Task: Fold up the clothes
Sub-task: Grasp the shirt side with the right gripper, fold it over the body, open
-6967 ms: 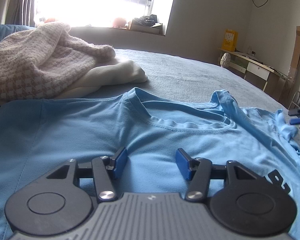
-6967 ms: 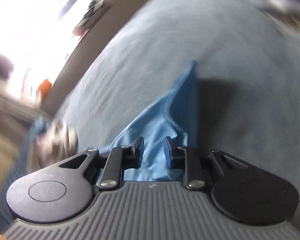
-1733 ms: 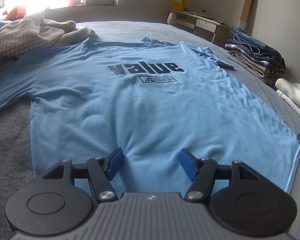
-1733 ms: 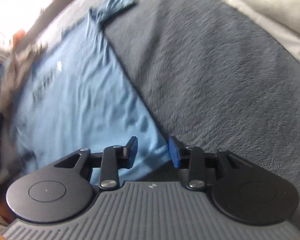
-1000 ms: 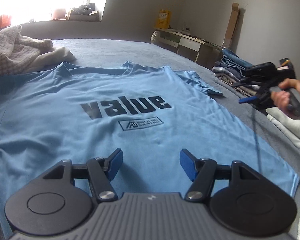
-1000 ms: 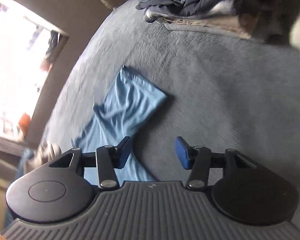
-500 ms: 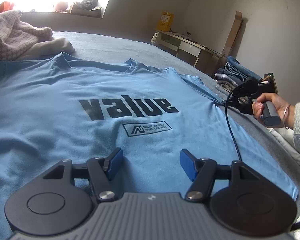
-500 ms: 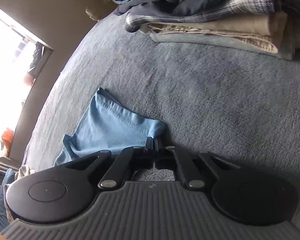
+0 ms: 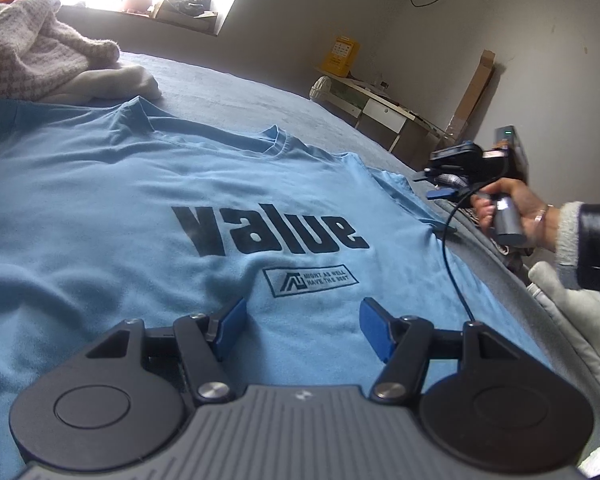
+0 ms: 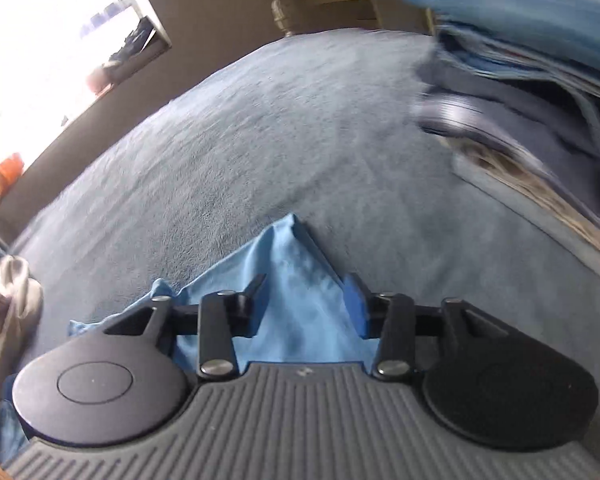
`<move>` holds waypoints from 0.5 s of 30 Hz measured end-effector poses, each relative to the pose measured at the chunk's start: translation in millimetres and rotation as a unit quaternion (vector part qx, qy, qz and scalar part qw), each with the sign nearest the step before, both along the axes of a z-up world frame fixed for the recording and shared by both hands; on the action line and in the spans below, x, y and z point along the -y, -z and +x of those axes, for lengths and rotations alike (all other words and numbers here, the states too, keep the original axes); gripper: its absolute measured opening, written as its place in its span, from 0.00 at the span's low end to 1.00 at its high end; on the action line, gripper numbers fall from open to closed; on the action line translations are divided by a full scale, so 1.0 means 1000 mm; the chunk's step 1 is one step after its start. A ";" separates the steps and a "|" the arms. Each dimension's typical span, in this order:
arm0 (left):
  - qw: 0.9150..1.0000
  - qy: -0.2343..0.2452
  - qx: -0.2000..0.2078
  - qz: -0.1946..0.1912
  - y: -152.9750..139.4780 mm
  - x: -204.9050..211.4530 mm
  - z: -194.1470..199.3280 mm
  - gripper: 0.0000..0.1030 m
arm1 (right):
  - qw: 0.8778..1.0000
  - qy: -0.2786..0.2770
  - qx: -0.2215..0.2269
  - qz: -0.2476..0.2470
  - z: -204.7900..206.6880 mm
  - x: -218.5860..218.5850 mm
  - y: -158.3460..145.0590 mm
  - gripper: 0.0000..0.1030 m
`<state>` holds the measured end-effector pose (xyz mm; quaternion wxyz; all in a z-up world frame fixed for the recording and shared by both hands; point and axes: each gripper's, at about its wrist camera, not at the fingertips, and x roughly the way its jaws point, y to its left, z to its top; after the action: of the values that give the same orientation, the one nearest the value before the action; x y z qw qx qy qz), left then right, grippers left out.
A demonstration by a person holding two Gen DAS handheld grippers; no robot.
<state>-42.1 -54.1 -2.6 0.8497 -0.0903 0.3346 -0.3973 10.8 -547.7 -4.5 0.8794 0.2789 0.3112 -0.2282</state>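
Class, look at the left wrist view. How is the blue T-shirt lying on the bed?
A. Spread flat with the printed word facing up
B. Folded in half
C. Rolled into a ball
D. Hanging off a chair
A: the T-shirt lies spread out flat on the bed, with its printed word facing up.

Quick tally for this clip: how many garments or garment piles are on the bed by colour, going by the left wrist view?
Light blue T-shirt: 1
Beige houndstooth knit: 1
Cream garment under the knit: 1
White folded item at the right edge: 1
Total: 4
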 end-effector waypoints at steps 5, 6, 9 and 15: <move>1.000 0.001 -0.002 -0.007 0.003 -0.002 0.001 0.62 | 0.999 -0.019 -0.023 -0.011 0.035 0.006 0.013 0.43; 1.000 0.001 -0.001 -0.006 0.003 -0.002 0.001 0.62 | 1.000 -0.022 -0.017 -0.008 0.036 0.007 0.013 0.35; 1.000 0.002 0.004 -0.004 0.004 -0.001 0.000 0.62 | 1.000 -0.028 0.000 -0.005 0.036 0.010 0.015 0.03; 1.000 0.005 0.011 0.000 0.006 0.001 -0.001 0.62 | 1.000 0.008 0.011 -0.014 0.031 0.027 0.023 0.02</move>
<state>-42.7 -54.9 -8.6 0.8515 -0.0840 0.3253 -0.4027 42.0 -574.7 -27.0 0.8848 0.2719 0.2957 -0.2361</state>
